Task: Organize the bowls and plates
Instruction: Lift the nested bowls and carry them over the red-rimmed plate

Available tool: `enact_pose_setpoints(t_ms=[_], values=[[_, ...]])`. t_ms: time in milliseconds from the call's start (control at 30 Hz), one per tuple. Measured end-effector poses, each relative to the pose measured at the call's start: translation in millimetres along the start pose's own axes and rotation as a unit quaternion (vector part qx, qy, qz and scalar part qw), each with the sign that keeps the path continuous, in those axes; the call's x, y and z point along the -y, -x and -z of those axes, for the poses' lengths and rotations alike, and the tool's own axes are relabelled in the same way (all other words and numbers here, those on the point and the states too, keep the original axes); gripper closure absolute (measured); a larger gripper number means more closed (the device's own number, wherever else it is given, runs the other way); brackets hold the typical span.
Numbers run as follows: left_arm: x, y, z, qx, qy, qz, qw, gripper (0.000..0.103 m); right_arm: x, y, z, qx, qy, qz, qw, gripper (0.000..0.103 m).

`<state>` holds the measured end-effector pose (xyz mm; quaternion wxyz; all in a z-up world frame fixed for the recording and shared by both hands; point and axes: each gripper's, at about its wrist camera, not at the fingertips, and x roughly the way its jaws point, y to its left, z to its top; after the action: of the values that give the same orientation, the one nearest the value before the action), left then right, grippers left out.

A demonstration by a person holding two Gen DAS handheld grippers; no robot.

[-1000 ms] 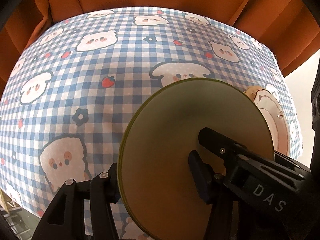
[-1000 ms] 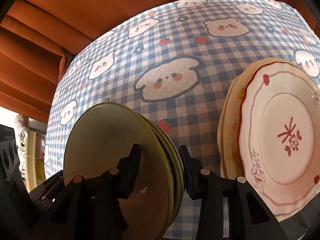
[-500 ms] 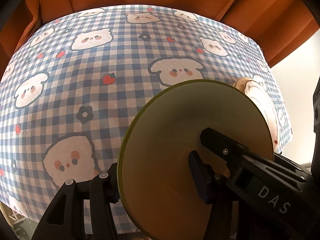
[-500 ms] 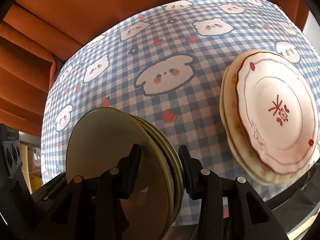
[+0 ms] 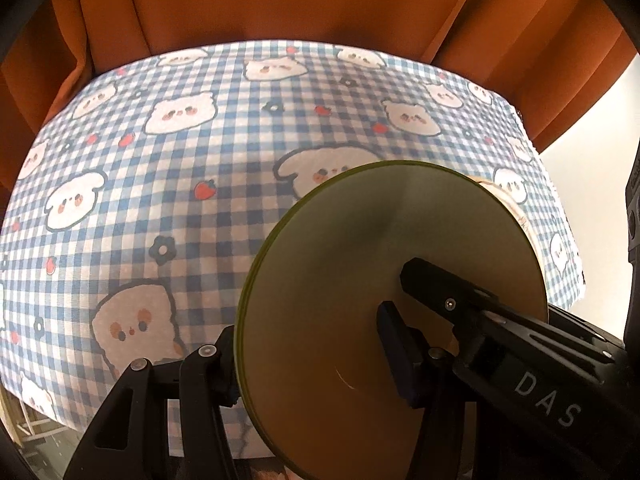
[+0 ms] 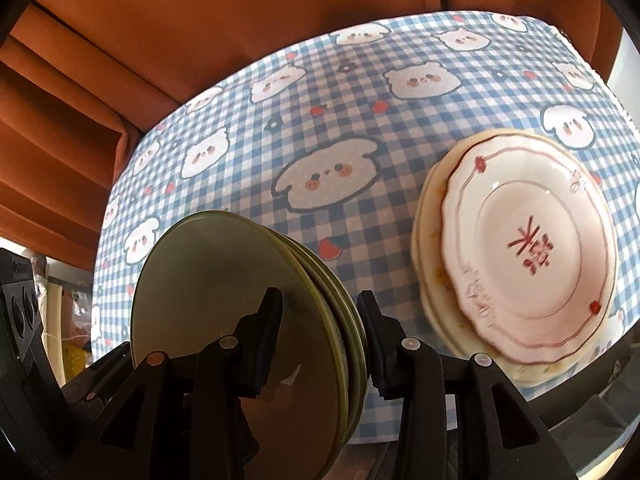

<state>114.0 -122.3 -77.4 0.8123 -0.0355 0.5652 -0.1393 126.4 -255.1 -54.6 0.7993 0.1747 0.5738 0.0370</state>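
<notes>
Left tool (image 5: 312, 344) pinching the stack of green plates (image 5: 384, 280) on edge, fingers either side of the rim, above the checkered tabletop (image 5: 168, 168). Right tool (image 6: 320, 320) clamped on the same green stack (image 6: 224, 304), held upright between its fingers. To the right of that tool, apart, a pile of white red-trimmed plates (image 6: 528, 248) lying on the tabletop. Orange curtain (image 6: 200, 20) beyond.

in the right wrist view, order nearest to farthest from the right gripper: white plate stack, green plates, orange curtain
1. green plates: clamped between the right gripper fingers, lower left.
2. white plate stack: lying on the checked tablecloth, to the right.
3. orange curtain: behind the table's far edge, top of view.
</notes>
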Motion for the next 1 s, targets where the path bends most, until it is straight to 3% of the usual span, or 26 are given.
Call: enact_pose_setpoints(t_ms=[600,1000], values=[[91,2,-12,0.033,0.014,-0.011,0.9993,0.047,76,48,-25,0.019,0.024,-0.025,0.999,0.06],[144,-23,-13,0.034,0.018,0.002,0.9992,0.047,133,63,-37,0.025,0.025,-0.016,0.999,0.06]])
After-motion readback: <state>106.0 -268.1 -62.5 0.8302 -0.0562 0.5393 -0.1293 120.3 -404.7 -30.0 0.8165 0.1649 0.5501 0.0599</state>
